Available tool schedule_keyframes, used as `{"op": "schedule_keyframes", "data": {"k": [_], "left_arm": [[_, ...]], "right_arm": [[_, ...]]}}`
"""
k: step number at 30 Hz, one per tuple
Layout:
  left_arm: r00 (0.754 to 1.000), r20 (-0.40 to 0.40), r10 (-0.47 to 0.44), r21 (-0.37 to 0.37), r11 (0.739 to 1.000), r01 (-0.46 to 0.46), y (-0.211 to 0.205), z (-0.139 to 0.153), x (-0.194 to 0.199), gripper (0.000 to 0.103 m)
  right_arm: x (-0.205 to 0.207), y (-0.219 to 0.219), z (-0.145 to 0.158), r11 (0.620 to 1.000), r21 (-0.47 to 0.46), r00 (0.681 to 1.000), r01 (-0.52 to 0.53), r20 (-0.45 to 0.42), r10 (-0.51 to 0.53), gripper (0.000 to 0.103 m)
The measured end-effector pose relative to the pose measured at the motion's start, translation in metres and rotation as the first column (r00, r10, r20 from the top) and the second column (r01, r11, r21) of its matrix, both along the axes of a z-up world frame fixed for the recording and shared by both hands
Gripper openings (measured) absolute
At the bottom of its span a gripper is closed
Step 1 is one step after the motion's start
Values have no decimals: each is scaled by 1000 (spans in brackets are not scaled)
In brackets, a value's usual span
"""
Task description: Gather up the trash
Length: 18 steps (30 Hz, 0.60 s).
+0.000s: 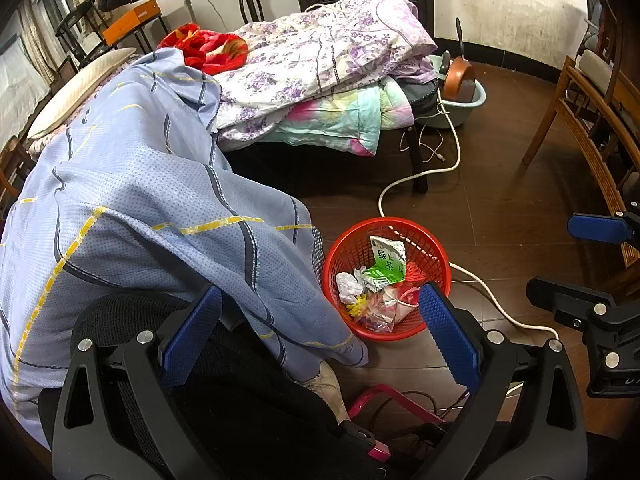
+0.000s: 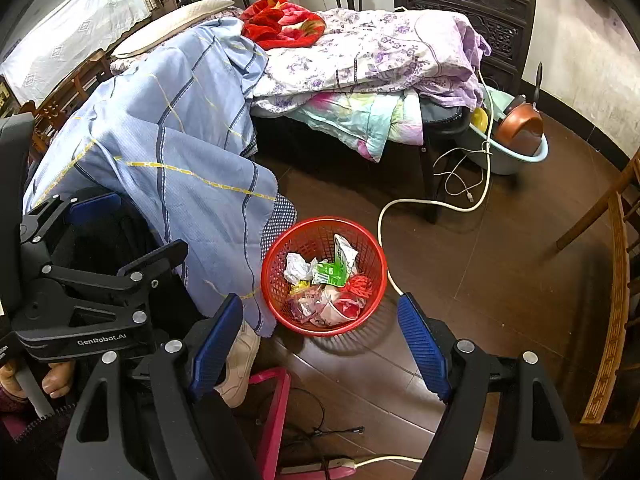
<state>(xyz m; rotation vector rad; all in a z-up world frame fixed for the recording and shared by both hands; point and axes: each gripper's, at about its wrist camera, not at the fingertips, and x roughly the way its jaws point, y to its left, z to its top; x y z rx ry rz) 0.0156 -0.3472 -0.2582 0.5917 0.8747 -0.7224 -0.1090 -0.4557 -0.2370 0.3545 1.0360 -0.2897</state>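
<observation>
Two grippers are held above the dark wooden floor (image 2: 500, 264): the left gripper (image 1: 320, 328) with jaws spread and empty, then the right gripper (image 2: 320, 336), likewise released. Crumpled wrappers and paper trash (image 2: 324, 280) are seen inside the red plastic mesh basket (image 2: 276, 280), beside a draped blue checked sheet (image 1: 140, 200).

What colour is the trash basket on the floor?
Red, with a mesh wall; the basket shows best in the right wrist view.

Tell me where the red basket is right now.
The red basket stands on the dark floor near the middle of both wrist views, right of the hanging blue sheet, with the white cable curving past its right side.
</observation>
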Motion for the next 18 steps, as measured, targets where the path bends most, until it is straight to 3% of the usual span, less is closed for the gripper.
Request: {"op": "schedule_keyframes", "data": {"k": [18], "left_arm": [[1000, 0, 0, 1, 1000, 0, -1, -1, 0, 95]], "right_arm": [[2, 0, 4, 1000, 1, 1000, -1, 2, 1, 78]]}}
